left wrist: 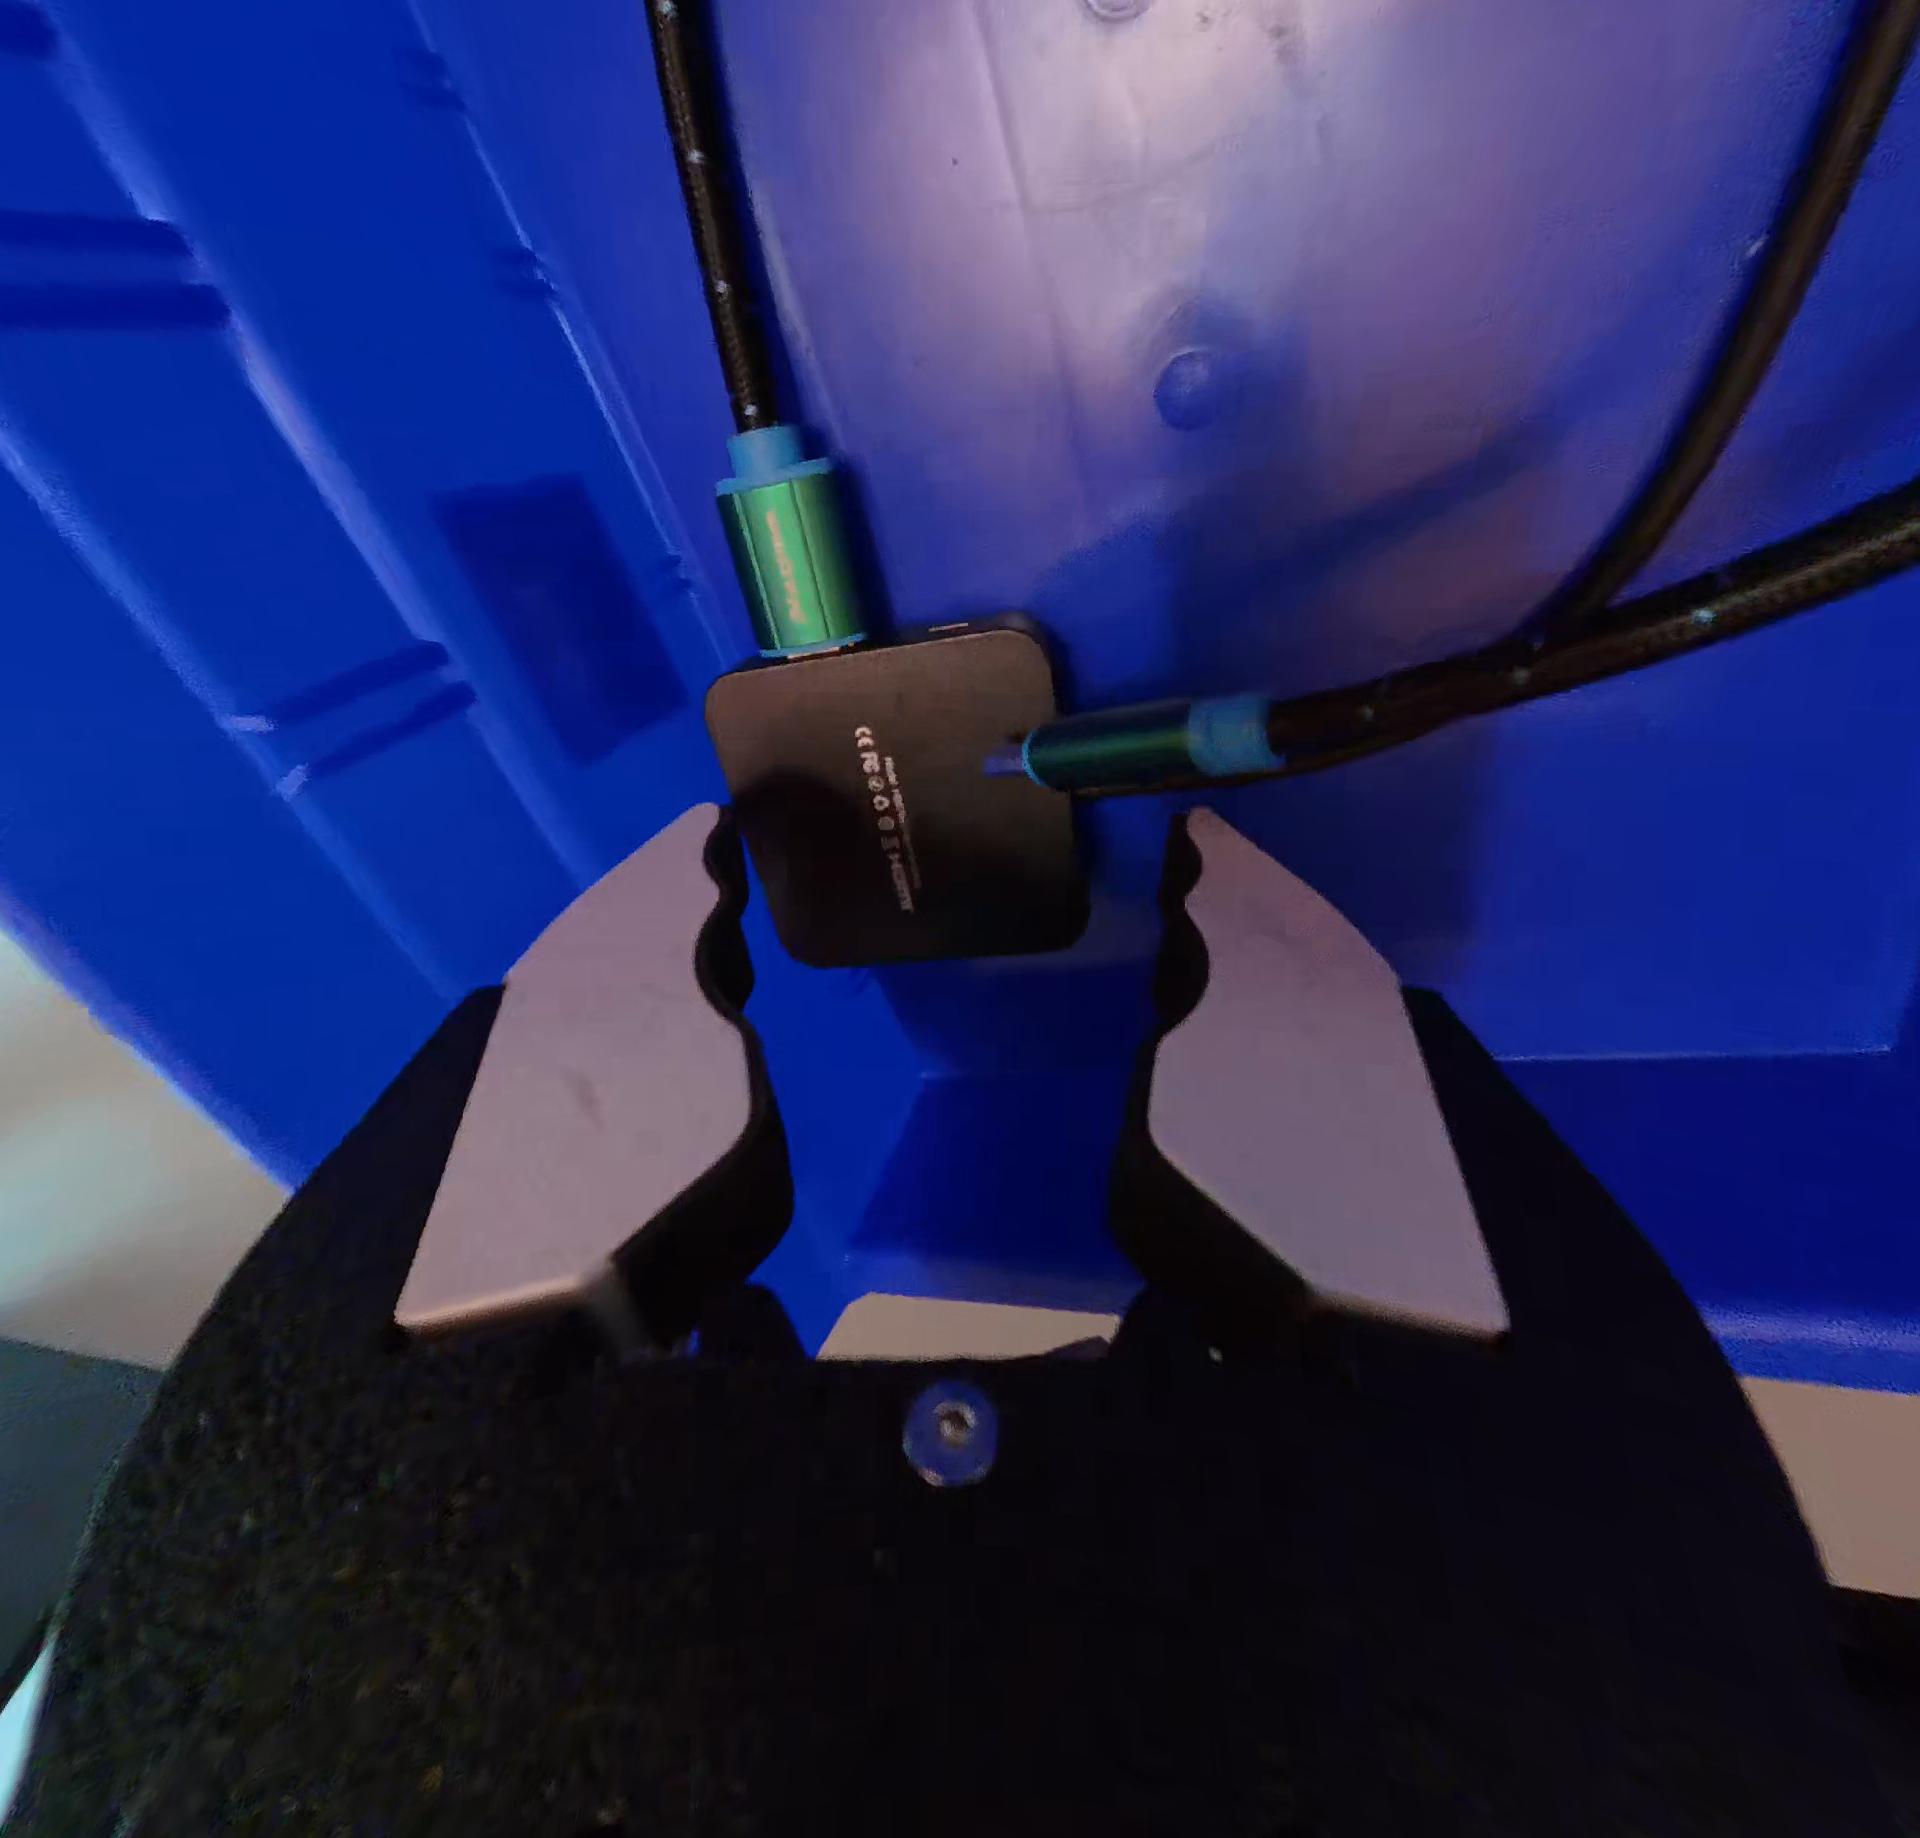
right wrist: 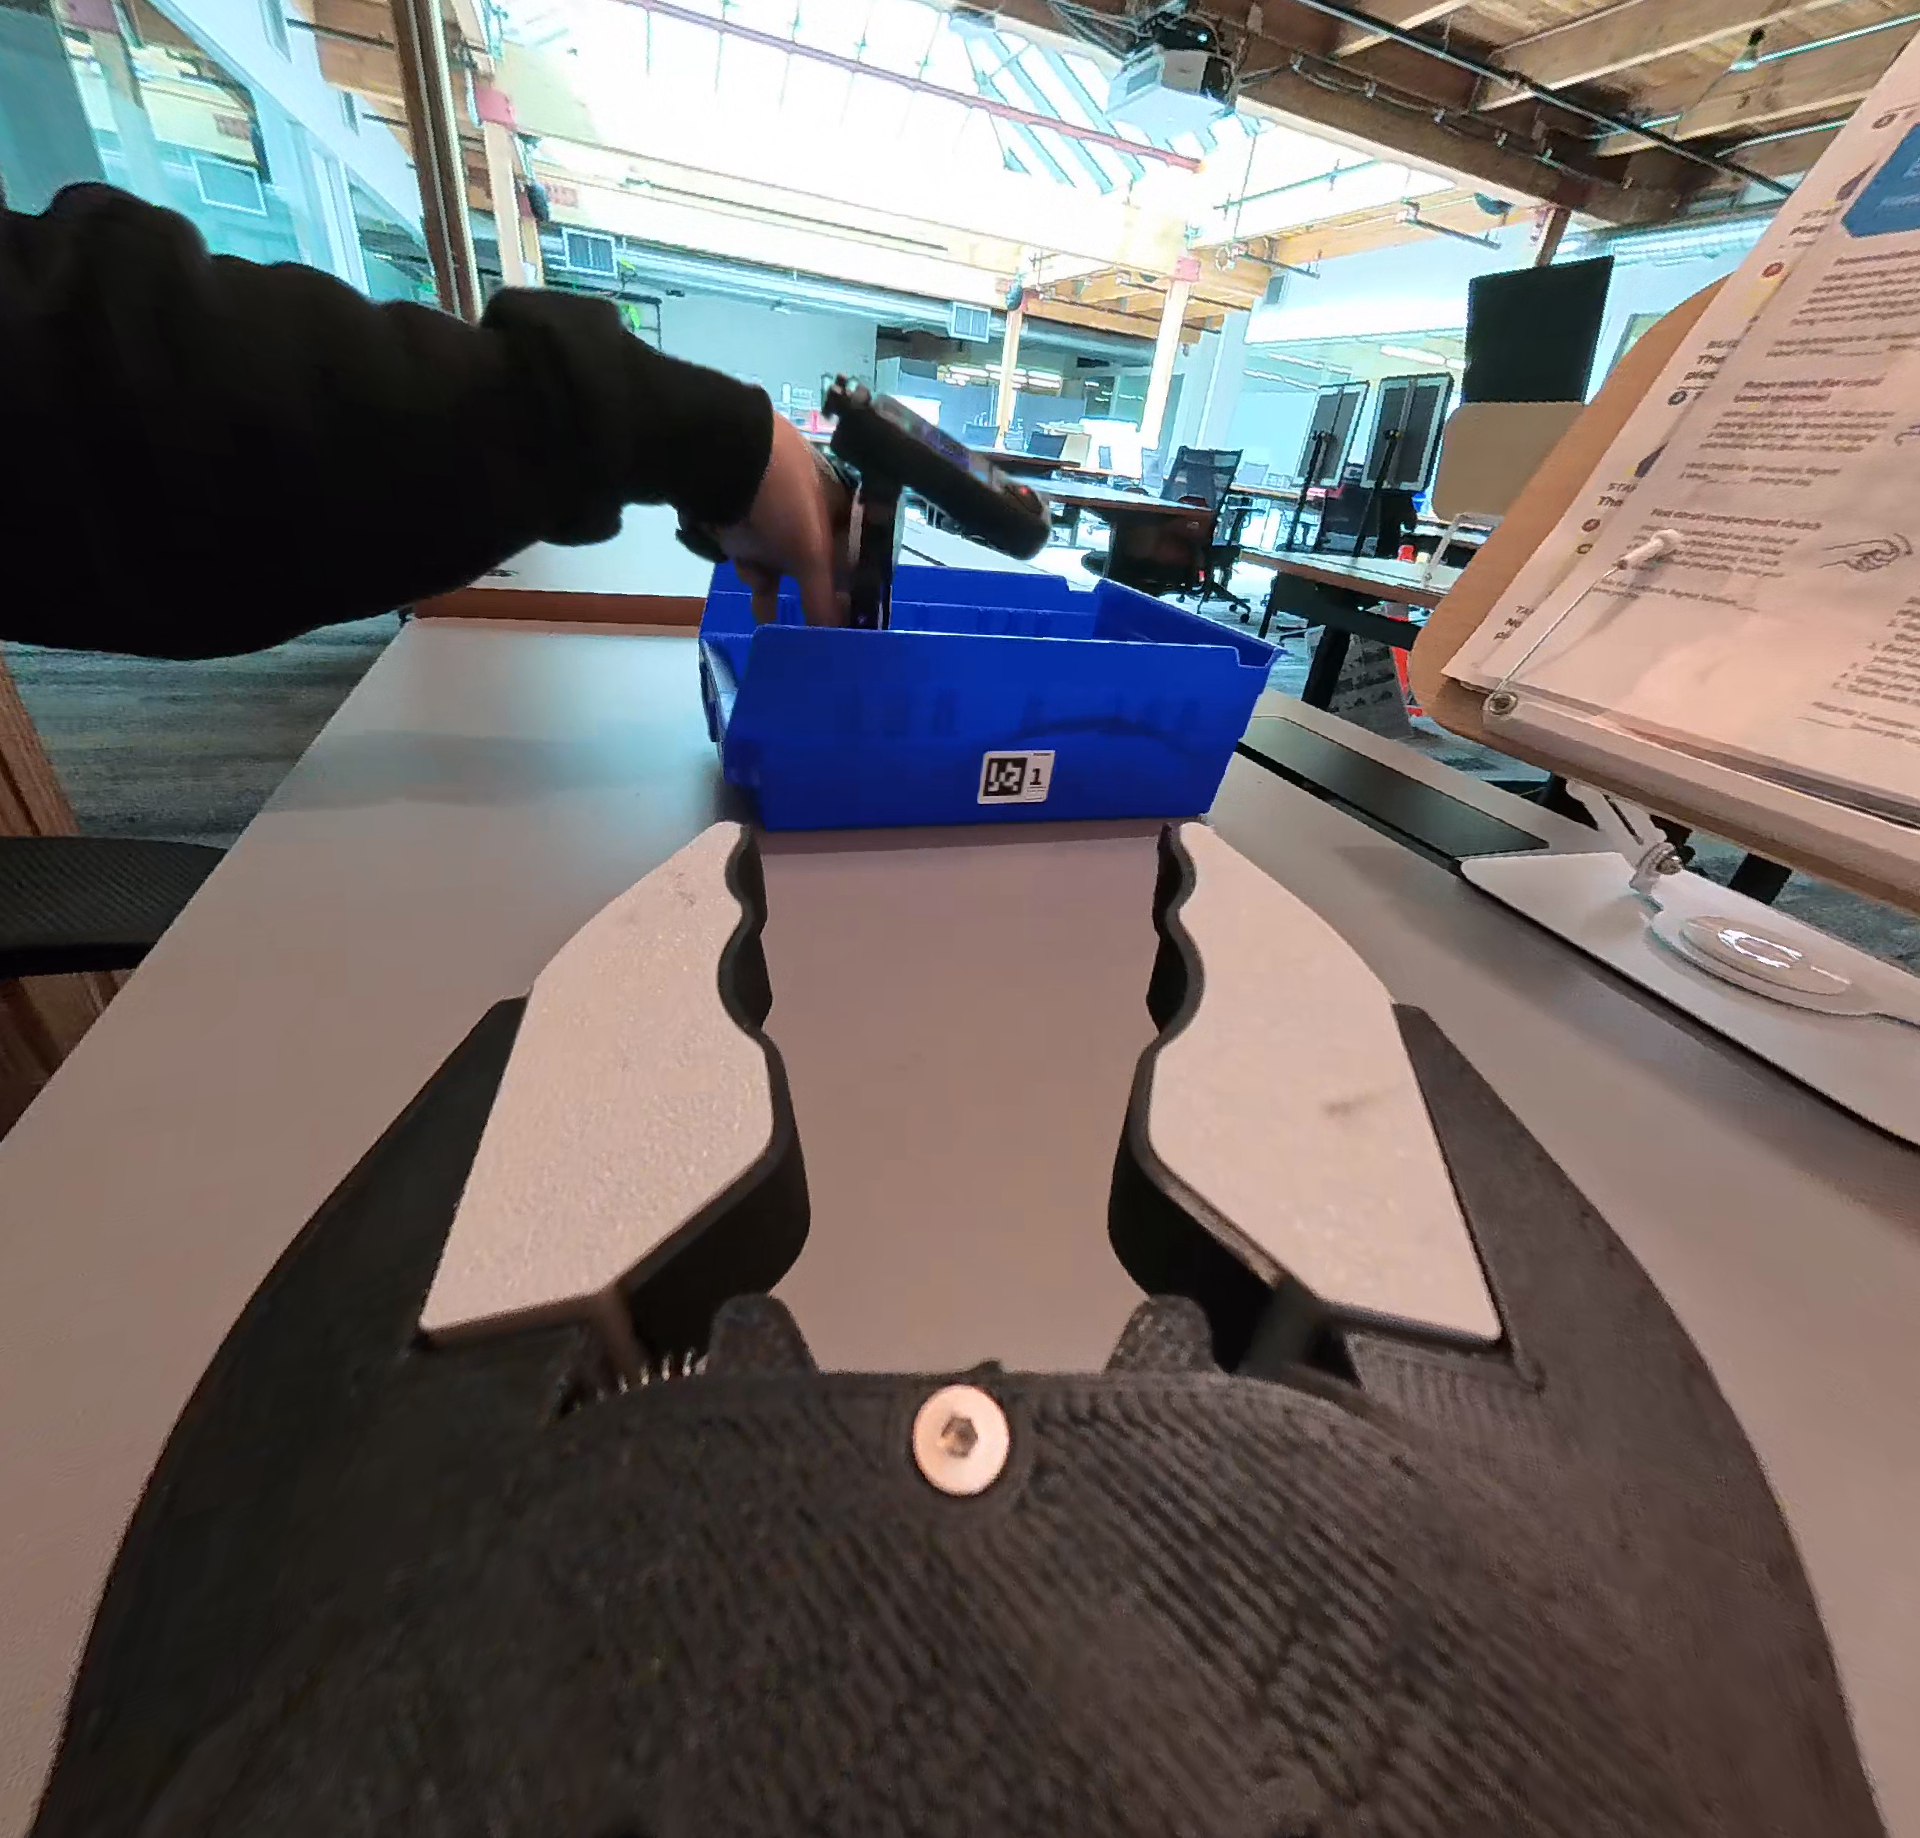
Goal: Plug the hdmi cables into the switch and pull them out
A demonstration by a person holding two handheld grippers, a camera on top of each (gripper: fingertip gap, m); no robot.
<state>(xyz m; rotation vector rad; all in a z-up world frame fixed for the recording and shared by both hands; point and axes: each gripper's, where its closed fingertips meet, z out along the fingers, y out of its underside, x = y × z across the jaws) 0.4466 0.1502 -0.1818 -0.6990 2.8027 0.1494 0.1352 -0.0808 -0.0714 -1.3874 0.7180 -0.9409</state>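
In the left wrist view a small black HDMI switch (left wrist: 894,791) lies on the floor of a blue bin (left wrist: 1351,282). One green-ended braided cable (left wrist: 795,557) is plugged into its far side. A second green plug (left wrist: 1117,749) lies over its right edge; I cannot tell if it is seated. My left gripper (left wrist: 956,832) is open just short of the switch, with its left fingertip (left wrist: 717,832) at the switch's near corner. In the right wrist view my right gripper (right wrist: 961,848) is open and empty over the grey table, short of the bin (right wrist: 987,718).
A person's arm in a black sleeve (right wrist: 343,448) reaches into the bin from the left with the other gripper (right wrist: 904,500). A document stand with papers (right wrist: 1725,583) stands at the right on the table (right wrist: 312,905). A thin black cable (left wrist: 1766,282) curves along the bin floor.
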